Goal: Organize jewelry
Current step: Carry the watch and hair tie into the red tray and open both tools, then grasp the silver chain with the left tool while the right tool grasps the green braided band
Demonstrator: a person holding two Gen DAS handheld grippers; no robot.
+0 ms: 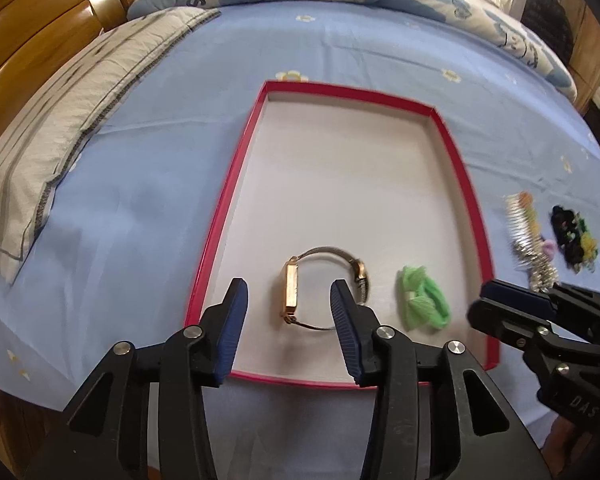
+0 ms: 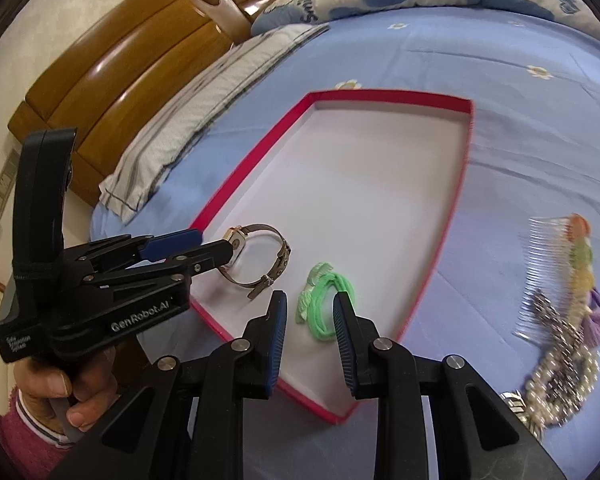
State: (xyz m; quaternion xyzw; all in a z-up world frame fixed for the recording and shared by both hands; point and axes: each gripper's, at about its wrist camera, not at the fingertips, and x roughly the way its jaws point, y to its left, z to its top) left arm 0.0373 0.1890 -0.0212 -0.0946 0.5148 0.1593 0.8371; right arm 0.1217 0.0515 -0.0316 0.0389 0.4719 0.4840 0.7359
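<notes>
A shallow red-rimmed box (image 1: 220, 216) (image 2: 256, 160) with a white floor lies on the blue bedsheet. Inside it a gold watch (image 1: 292, 292) (image 2: 256, 256) with a mesh strap stands on edge. My left gripper (image 1: 289, 286) (image 2: 212, 242) is open around the watch, with its pads clear of the case on both sides. A green hair tie (image 1: 422, 300) (image 2: 328, 308) lies on the box floor to the right of the watch. My right gripper (image 2: 310, 298) (image 1: 480, 304) hovers open just in front of the tie, holding nothing.
On the sheet right of the box lie a clear comb with coloured flowers (image 1: 518, 216) (image 2: 556, 248), a beaded bracelet (image 2: 560, 360) and a black hair piece (image 1: 572, 236). A striped pillow (image 1: 60, 128) and wooden headboard (image 2: 112, 72) are at left. A hand (image 2: 60, 392) holds the left gripper.
</notes>
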